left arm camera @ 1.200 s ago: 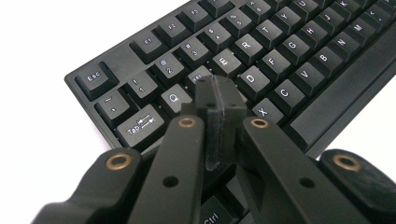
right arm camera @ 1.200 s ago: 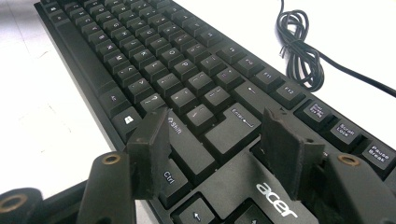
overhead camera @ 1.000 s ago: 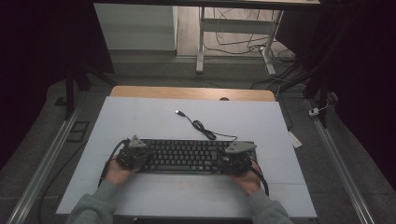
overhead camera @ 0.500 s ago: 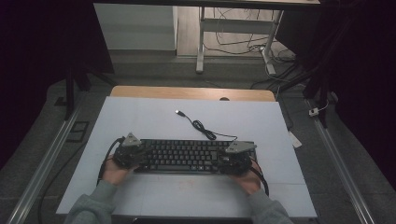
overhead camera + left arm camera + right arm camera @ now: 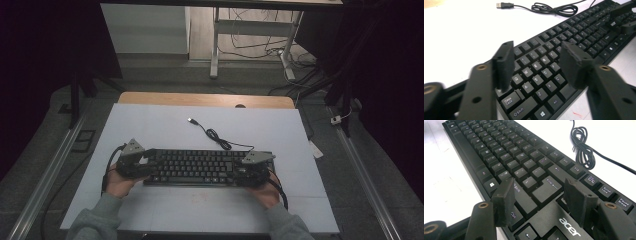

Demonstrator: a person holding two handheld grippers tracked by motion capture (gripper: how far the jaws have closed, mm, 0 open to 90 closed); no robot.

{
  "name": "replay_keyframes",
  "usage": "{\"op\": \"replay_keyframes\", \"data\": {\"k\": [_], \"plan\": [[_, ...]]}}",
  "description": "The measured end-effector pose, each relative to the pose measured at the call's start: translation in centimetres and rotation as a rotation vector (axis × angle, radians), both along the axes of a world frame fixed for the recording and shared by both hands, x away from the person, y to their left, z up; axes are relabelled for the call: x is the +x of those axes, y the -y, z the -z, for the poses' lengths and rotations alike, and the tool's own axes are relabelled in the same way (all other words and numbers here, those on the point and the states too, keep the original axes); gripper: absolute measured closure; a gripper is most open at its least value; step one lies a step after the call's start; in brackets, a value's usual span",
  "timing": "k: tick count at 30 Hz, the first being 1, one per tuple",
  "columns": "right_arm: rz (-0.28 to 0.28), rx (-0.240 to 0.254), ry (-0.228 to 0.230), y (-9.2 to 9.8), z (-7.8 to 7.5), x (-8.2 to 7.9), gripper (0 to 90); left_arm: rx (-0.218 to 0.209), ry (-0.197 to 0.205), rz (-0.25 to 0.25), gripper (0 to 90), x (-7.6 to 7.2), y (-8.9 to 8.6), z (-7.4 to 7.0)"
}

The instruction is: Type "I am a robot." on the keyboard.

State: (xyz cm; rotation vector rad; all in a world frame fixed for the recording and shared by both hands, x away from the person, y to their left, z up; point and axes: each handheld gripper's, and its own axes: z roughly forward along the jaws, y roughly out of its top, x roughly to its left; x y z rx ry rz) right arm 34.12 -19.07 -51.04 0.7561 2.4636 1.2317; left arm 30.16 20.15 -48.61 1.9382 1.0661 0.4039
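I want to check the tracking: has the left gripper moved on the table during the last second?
Yes, a little. The left gripper went up and away from the person, toward the table's far edge; the keyboard stayed.

1 keyboard [image 5: 200,167], 1 coiled cable [image 5: 216,136], 2 grippers, 1 table [image 5: 150,125].
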Motion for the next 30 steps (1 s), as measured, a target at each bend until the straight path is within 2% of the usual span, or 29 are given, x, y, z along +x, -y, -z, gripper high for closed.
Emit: {"op": "replay_keyframes", "data": {"k": [3, 9, 21, 28, 30], "plan": [[0.0, 0.001, -0.001, 0.0, 0.0, 0.0, 42.4, -0.001, -0.003, -0.002, 37.8, 0.0, 0.0, 0.0], [0.0, 0.0, 0.004, 0.0, 0.0, 0.0, 42.4, -0.006, -0.007, 0.012, 34.7, -0.1, 0.0, -0.1], [-0.001, 0.011, 0.015, 0.1, -0.4, 0.0, 42.5, 0.009, -0.038, 0.018, 31.9, 0.2, 0.2, 0.2], [-0.008, 0.044, 0.017, -0.2, -0.8, -0.1, 42.8, 0.013, -0.047, 0.016, 31.7, 0.2, 0.2, 0.3], [-0.01, 0.039, 0.02, -0.3, -1.0, -0.2, 42.9, 0.016, -0.051, 0.015, 31.5, 0.3, 0.3, 0.4]]}}
